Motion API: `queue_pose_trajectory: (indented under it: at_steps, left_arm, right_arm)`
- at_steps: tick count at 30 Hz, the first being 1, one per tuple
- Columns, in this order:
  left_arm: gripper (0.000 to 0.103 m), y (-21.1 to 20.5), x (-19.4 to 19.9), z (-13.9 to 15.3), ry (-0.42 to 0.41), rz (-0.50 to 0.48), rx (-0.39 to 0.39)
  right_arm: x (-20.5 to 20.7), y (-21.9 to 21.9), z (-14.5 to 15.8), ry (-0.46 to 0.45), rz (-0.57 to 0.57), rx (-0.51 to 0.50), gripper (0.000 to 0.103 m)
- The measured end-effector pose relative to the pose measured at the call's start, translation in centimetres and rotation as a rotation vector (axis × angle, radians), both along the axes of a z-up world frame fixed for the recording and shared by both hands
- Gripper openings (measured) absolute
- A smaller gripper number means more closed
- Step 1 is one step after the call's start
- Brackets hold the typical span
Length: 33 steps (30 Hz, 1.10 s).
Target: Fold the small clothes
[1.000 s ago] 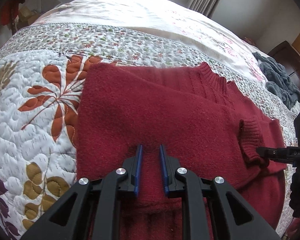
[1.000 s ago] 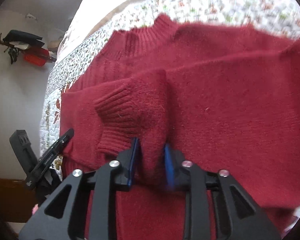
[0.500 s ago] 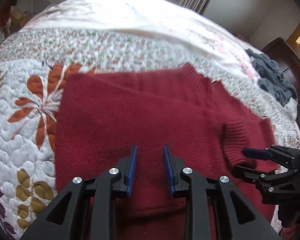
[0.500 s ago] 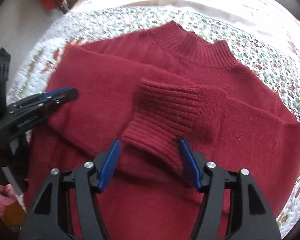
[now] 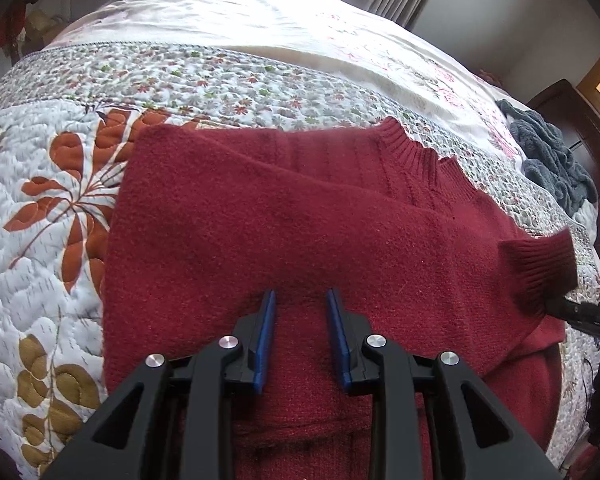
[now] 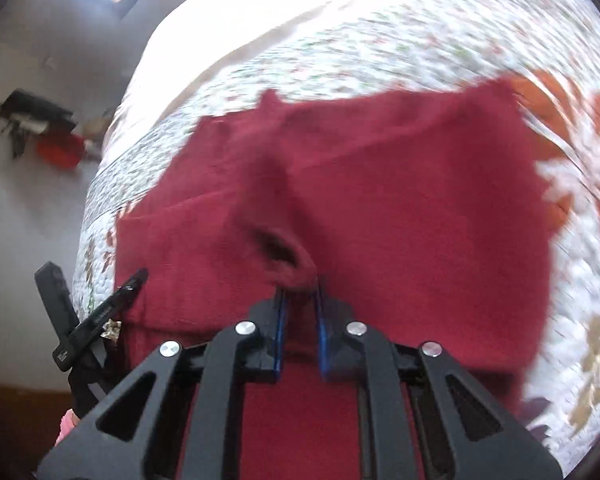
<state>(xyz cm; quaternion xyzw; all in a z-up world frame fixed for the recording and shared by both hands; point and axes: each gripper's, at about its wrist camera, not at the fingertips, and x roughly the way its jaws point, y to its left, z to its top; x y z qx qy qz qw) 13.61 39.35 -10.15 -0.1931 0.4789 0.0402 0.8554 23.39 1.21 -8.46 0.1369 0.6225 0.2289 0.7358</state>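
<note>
Half a second earlier the right gripper [image 6: 299, 312] had stood wide open around the ribbed cuff [image 6: 278, 252]; now, in the right wrist view, its jaws had closed on that cuff and lifted it, the sleeve opening gaping toward the lens. By my reading the sleeve fold had been picked up again, to be carried across the body. Motion blur smeared the quilt [image 6: 400, 52] beyond. The left gripper [image 6: 134, 282] showed at the near left edge of the sweater [image 6: 420, 216].

In the left wrist view, the left gripper [image 5: 300, 320] hovered low over the sweater's [image 5: 260, 232] near middle, jaws parted, holding nothing. The cuff [image 5: 538, 264] stood raised at the right, a black fingertip [image 5: 580, 312] of the right gripper under it. The sweater lay flat on the quilt [image 5: 40, 200], collar far
</note>
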Motion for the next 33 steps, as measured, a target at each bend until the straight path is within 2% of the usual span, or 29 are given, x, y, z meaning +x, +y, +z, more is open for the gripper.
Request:
queue_pose_trajectory:
  at_steps: [3,4,5,6,7,10,13,14,15,17,22,26,29,31,33]
  left_arm:
    - [0.027,-0.2,0.1,0.0,0.003,-0.001,0.014]
    - [0.027,-0.2,0.1,0.2,0.006,0.001,0.014]
    - [0.027,-0.2,0.1,0.5,0.005,0.007,0.015]
    - [0.026,-0.2,0.1,0.9,-0.001,0.013,0.021]
    - [0.026,-0.4,0.0,1.6,-0.019,0.02,0.038]
    - [0.028,-1.5,0.1,3.0,-0.065,-0.005,0.048]
    - [0.031,-3.2,0.8,3.1,-0.061,-0.052,0.053]
    - [0.031,-3.5,1.1,2.9,-0.055,-0.063,0.059]
    - [0.031,-3.9,1.3,2.7,-0.049,-0.072,0.064]
    - [0.031,-4.3,1.5,2.1,-0.036,-0.084,0.071]
    - [0.033,-3.9,1.1,1.5,-0.035,-0.137,0.054]
    - [0.034,-3.4,1.5,0.6,-0.001,-0.141,0.041]
    - [0.036,-2.9,1.3,0.1,-0.003,-0.127,0.016]
    - [0.036,-2.6,0.8,0.7,-0.001,-0.096,0.006]
    - [0.034,-2.2,-0.3,1.5,-0.001,-0.071,0.004]
  right_arm:
    - [-0.3,-2.7,-1.2,0.035,-0.026,-0.017,0.016]
    - [-0.5,-3.7,-1.5,0.049,-0.042,0.007,0.017]
    - [-0.5,-4.4,-1.7,0.057,-0.056,0.037,0.025]
    - [-0.5,-4.9,-1.7,0.065,-0.069,0.067,0.039]
    - [-0.2,-5.4,-1.8,0.072,-0.086,0.101,0.044]
    - [1.1,-5.4,-2.3,0.09,-0.095,0.147,0.048]
    - [2.6,-4.1,-3.2,0.113,-0.092,0.144,0.046]
    - [2.9,-3.7,-3.4,0.118,-0.091,0.144,0.038]
    - [3.2,-3.3,-3.5,0.127,-0.089,0.151,0.024]
    - [3.4,-2.7,-3.5,0.141,-0.072,0.164,0.009]
    - [1.9,-3.2,-2.0,0.096,-0.052,0.115,0.008]
    - [1.5,-3.0,-3.7,0.111,-0.042,0.044,0.008]
    - [1.3,-3.2,-4.7,0.118,-0.059,0.049,0.007]
    - [1.2,-3.4,-4.2,0.104,-0.054,0.062,0.009]
    - [0.5,-4.0,-2.8,0.065,-0.052,0.053,0.017]
